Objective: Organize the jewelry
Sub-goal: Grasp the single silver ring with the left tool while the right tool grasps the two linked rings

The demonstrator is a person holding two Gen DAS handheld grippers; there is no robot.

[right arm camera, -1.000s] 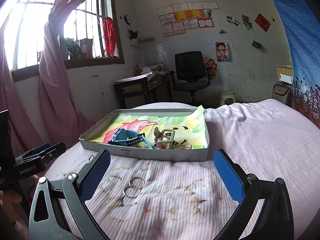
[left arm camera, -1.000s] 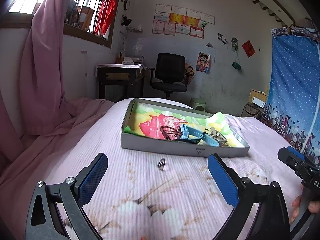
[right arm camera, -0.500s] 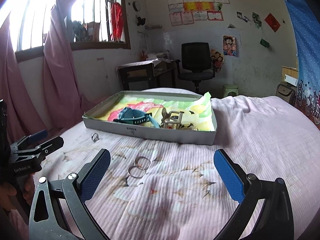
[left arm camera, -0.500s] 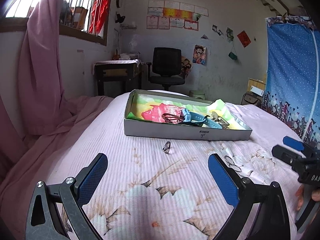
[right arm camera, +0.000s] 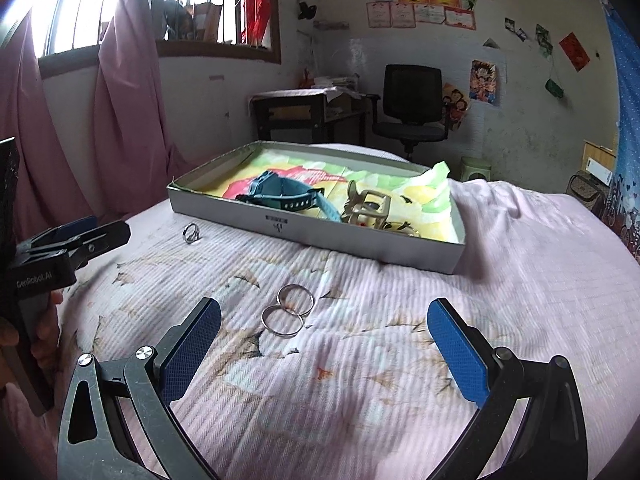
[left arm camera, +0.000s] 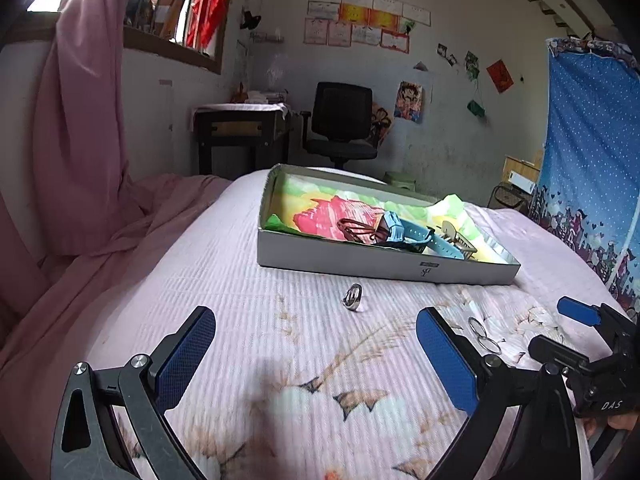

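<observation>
A shallow grey box (left arm camera: 384,266) (right arm camera: 320,236) with colourful lining stands on the pink bed. It holds a blue watch (left arm camera: 416,236) (right arm camera: 288,194), a dark bracelet (left arm camera: 356,230) and a gold hair clip (right arm camera: 366,208). A silver ring (left arm camera: 353,297) (right arm camera: 191,233) lies on the bed before the box. Two thin silver rings (right arm camera: 290,310) (left arm camera: 482,334) lie together nearer me. My left gripper (left arm camera: 312,354) is open and empty, short of the single ring. My right gripper (right arm camera: 324,350) is open and empty, just behind the two rings.
The pink bedspread (right arm camera: 400,360) covers the bed. Pink curtains (left arm camera: 80,120) hang at left. A dark desk (left arm camera: 240,136) and black office chair (left arm camera: 340,120) stand beyond the bed. A blue curtain (left arm camera: 592,160) hangs at right.
Both grippers have drawn back and tilted down, so the rings on the bed sit closer between the fingers. Both stay open and empty.
</observation>
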